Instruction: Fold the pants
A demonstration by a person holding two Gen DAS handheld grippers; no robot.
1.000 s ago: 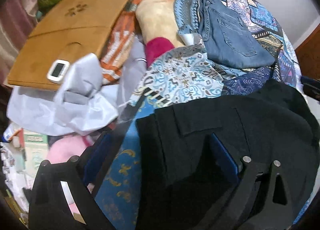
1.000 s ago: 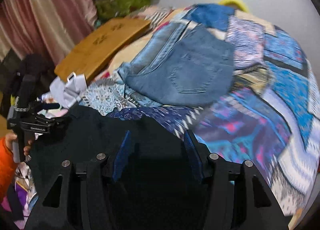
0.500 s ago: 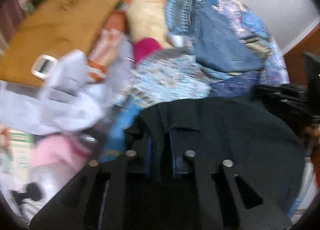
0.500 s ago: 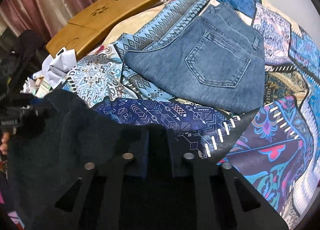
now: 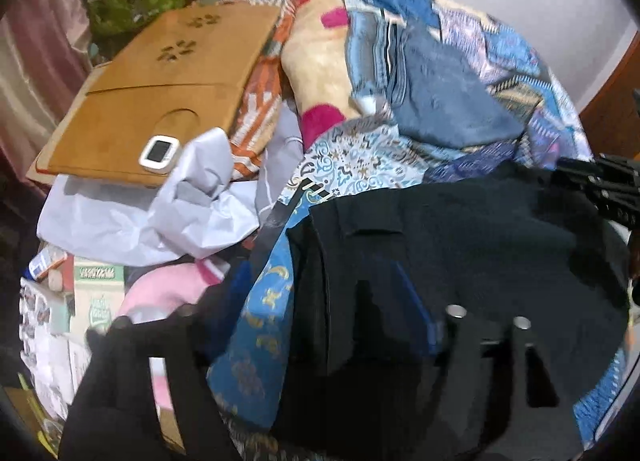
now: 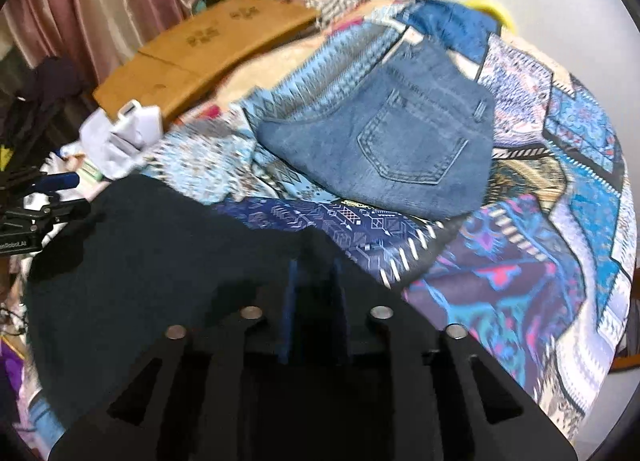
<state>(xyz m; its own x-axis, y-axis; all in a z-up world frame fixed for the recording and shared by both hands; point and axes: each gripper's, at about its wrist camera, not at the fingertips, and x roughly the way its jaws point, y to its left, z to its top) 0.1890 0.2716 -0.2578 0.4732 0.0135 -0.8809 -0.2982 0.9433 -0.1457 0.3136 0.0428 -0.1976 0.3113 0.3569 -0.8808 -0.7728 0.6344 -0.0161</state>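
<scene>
Jaws wide over black pants (image 5: 460, 245)

black pants (image 5: 480, 245), plain; folded jeans (image 6: 384, 141) mid-blue denim with lighter stitching. bedspread (image 6: 560, 221) is patchwork blue, navy, purple, white geometric and paisley prints with pink accents; blanket (image 5: 320, 61) cream with magenta patches. lap desk (image 5: 168, 81) tan wood, curtain (image 6: 100, 13) dusty pink, crumpled cloth (image 5: 192, 201) pale lavender-white, gripper pads (image 6: 289, 313) blue.
</scene>
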